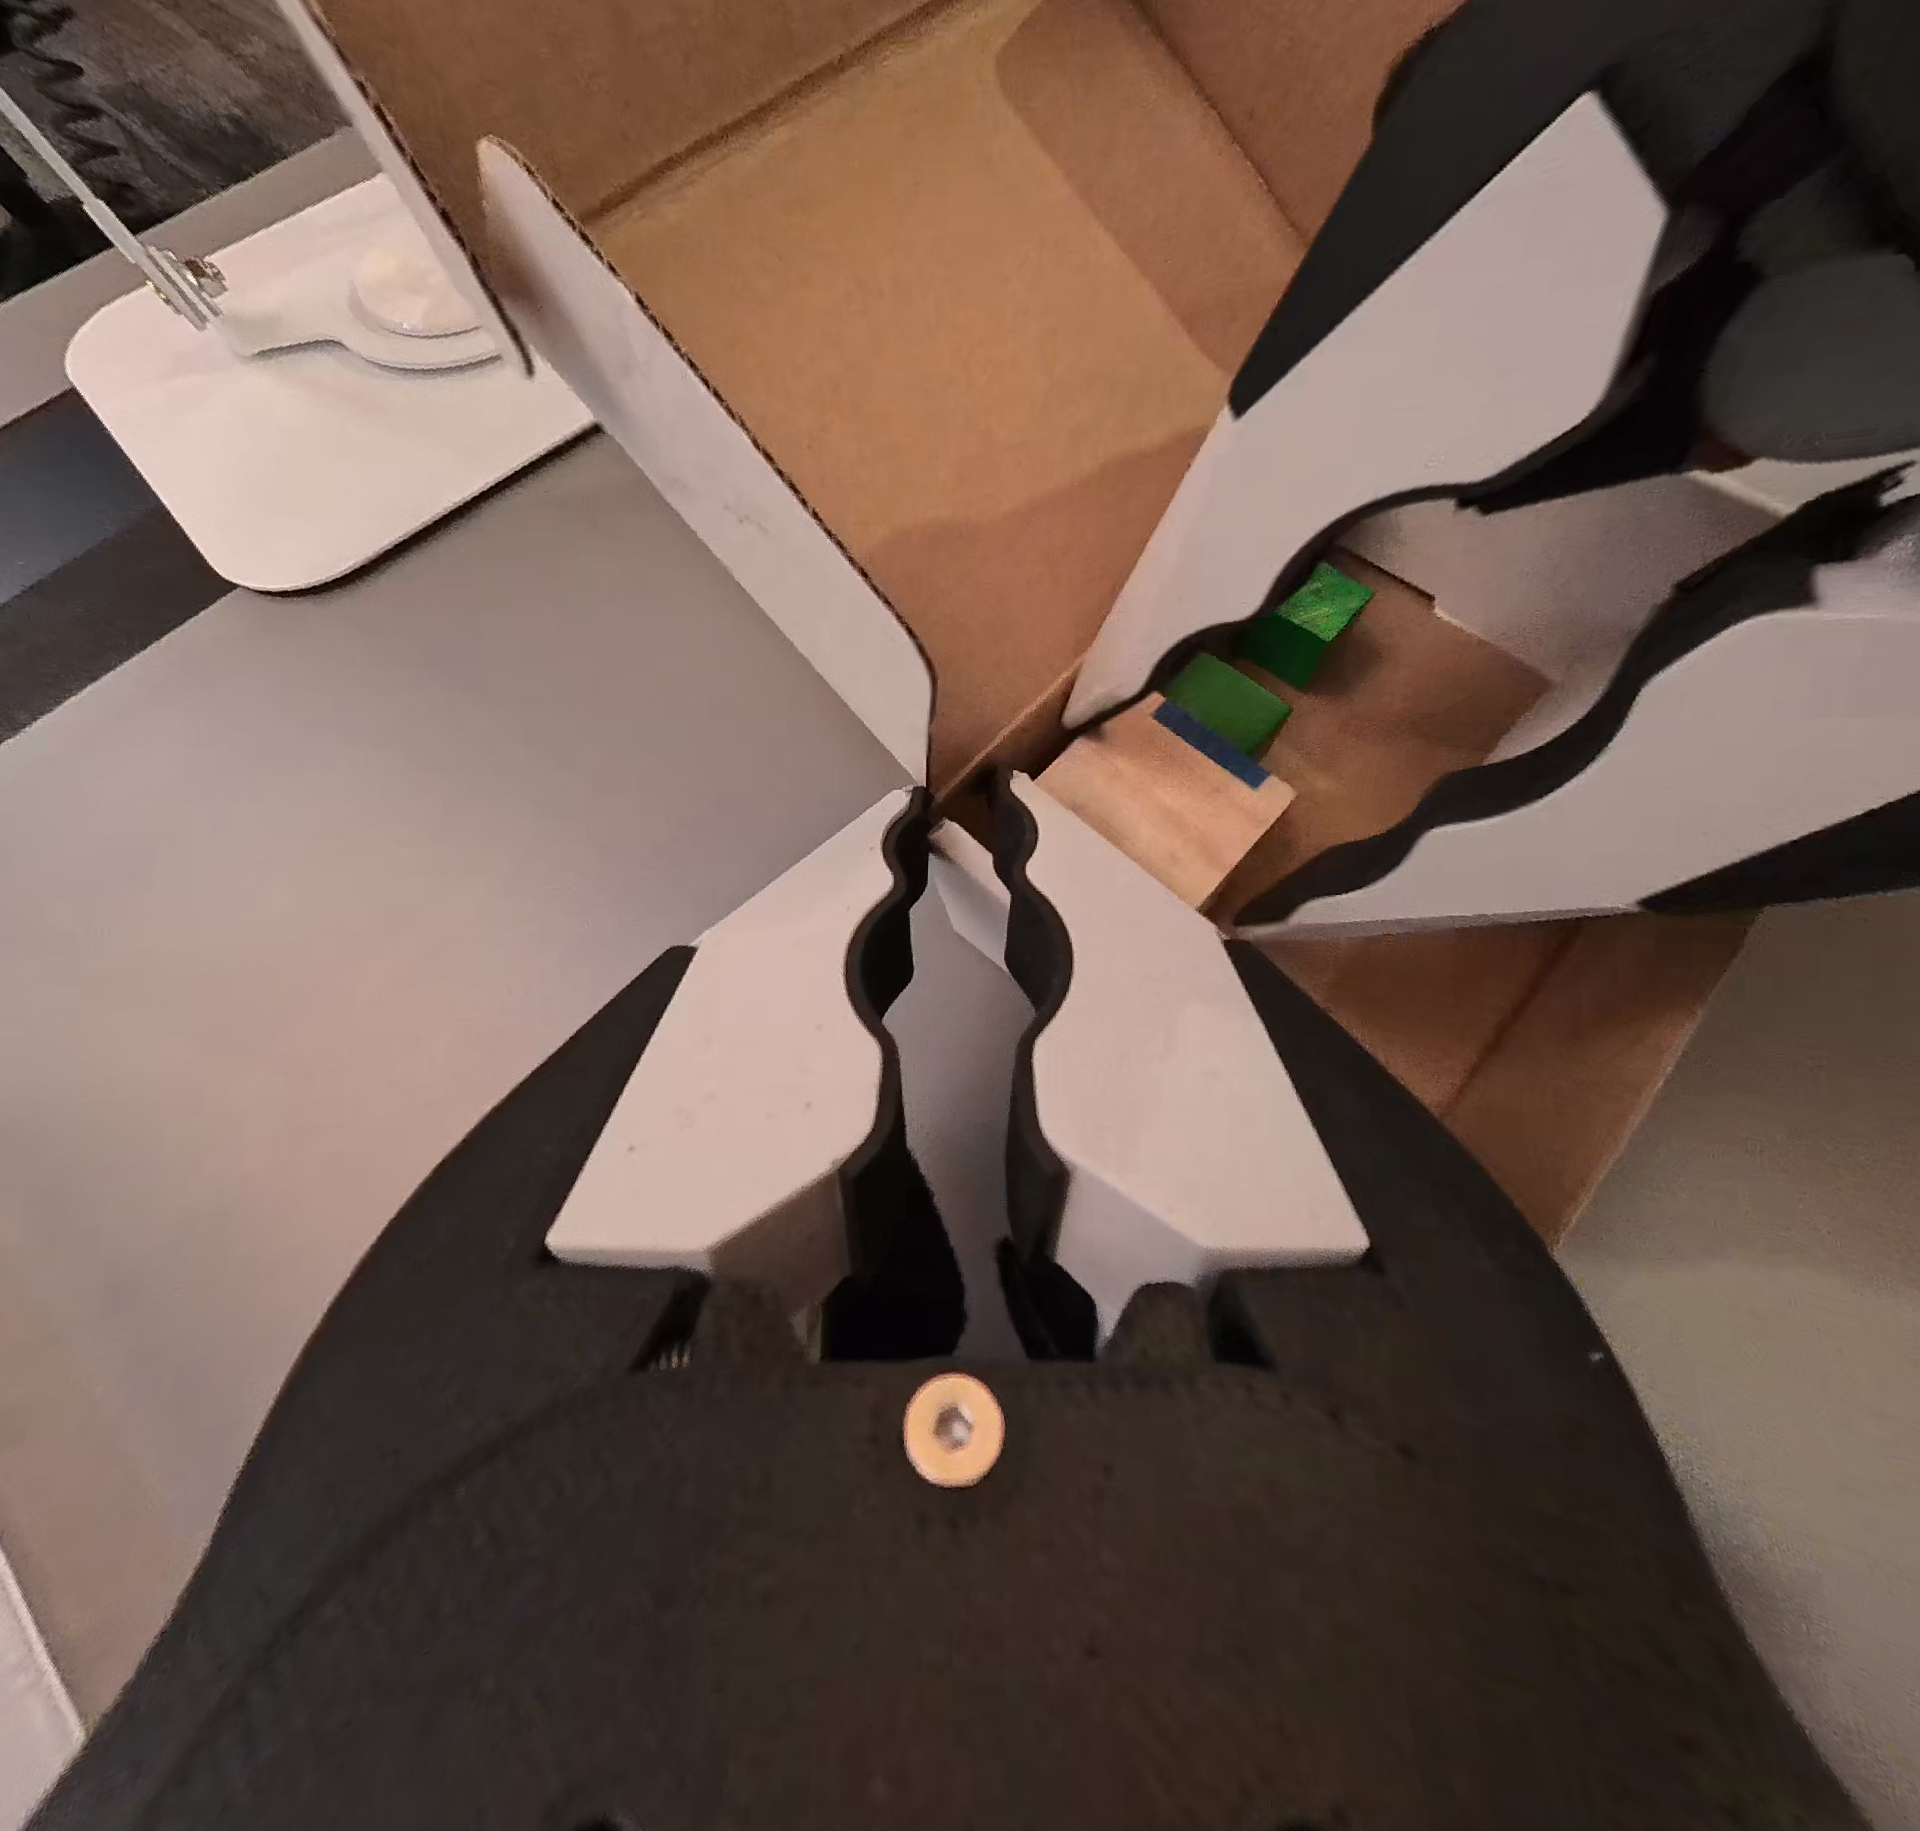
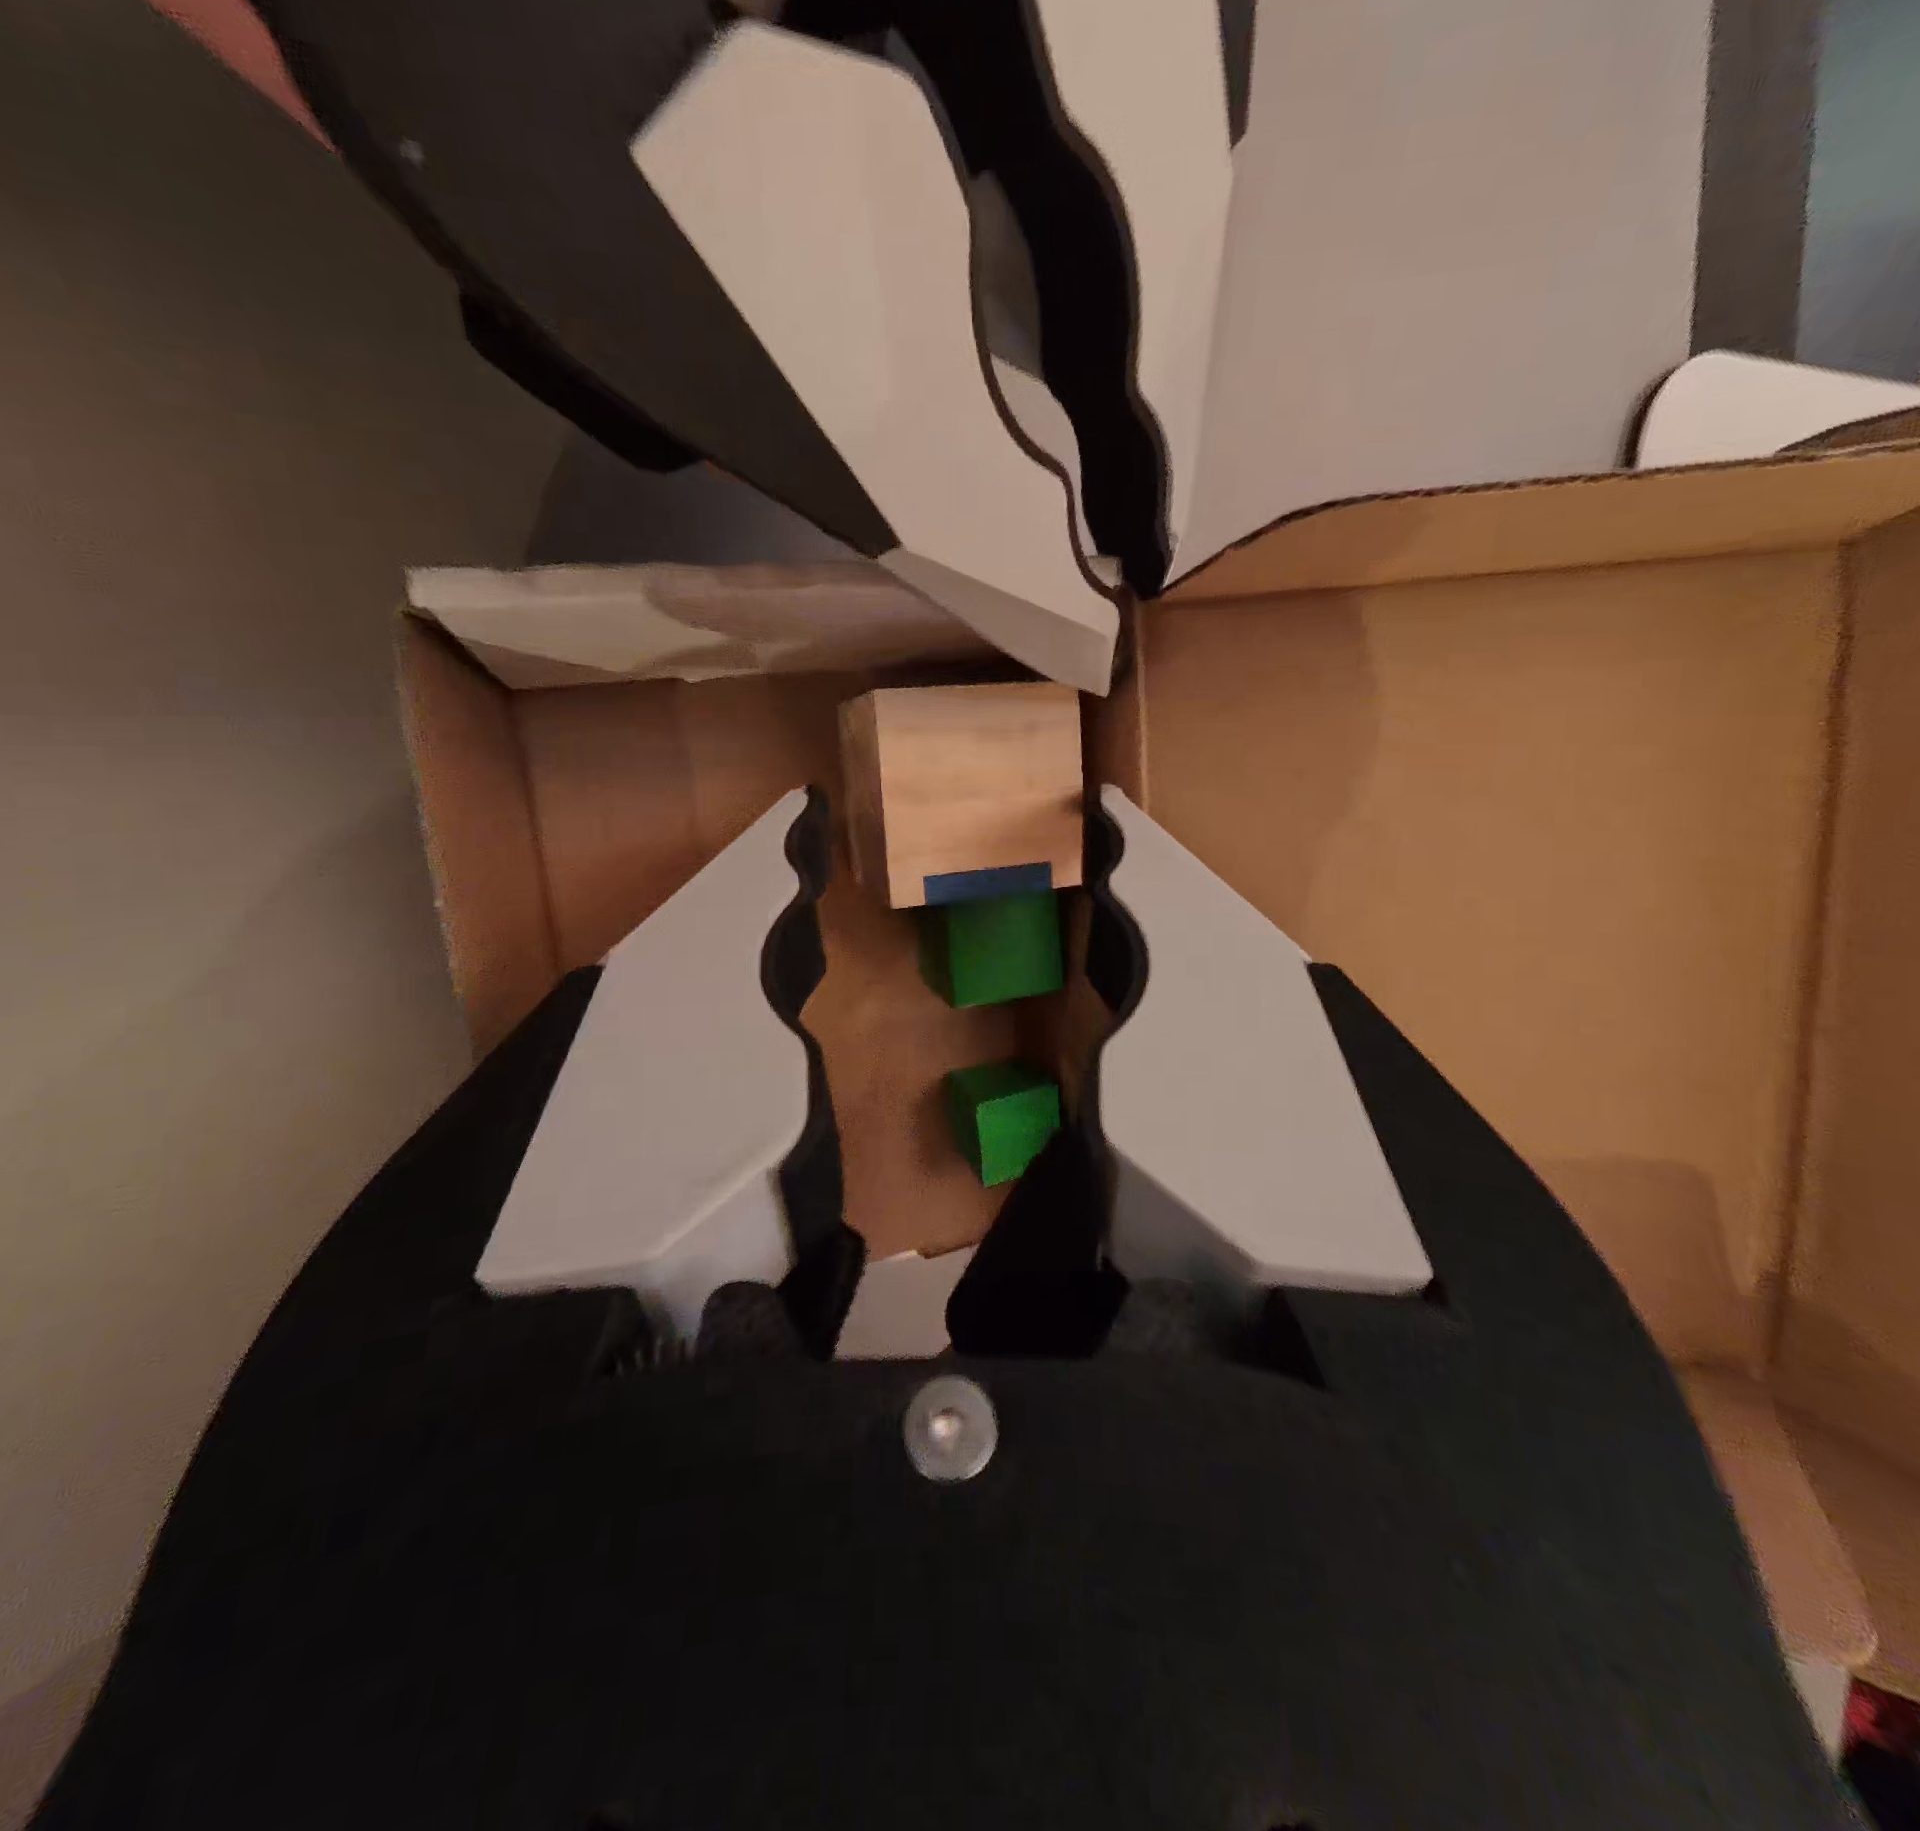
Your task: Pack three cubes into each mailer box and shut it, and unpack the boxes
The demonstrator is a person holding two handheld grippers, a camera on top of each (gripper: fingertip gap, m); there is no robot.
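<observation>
On the left, the left gripper (image 1: 961, 794) pinches the mailer box (image 1: 904, 327) at the corner where wall meets raised lid, apparently steadying it. Inside lie a wooden cube (image 2: 961, 789), then two green cubes (image 2: 992, 950) (image 2: 1003, 1121) in a row. On the right, the right gripper (image 2: 956, 825) hangs over them, jaws apart and empty, likely lining up on a cube.

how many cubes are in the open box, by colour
green cubes: 2, the farther one and the nearer one
plain wood cube with a blue strip: 1
total: 3, all inside the mailer box
</observation>
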